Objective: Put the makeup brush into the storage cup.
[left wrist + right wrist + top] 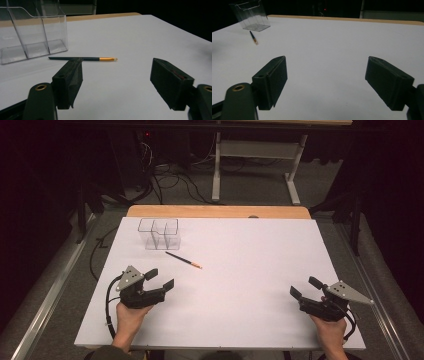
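Observation:
A thin dark brush with an orange ferrule and pale tip (184, 259) lies flat on the white table (240, 270), just in front of a clear plastic organizer (159, 233) with several compartments. My left gripper (160, 278) rests near the table's front left, jaws wide open and empty, pointing toward the brush (85, 59), which lies a short way beyond its jaws. My right gripper (305, 288) sits at the front right, also open and empty. From the right gripper view the brush (253, 37) and organizer (252, 15) lie far off at upper left.
The white table ends in a wooden strip (220, 211) at the back. Beyond it stand a white table frame (255, 165) and tangled cables (170, 180) on the floor. Metal rails (45, 290) run along both sides.

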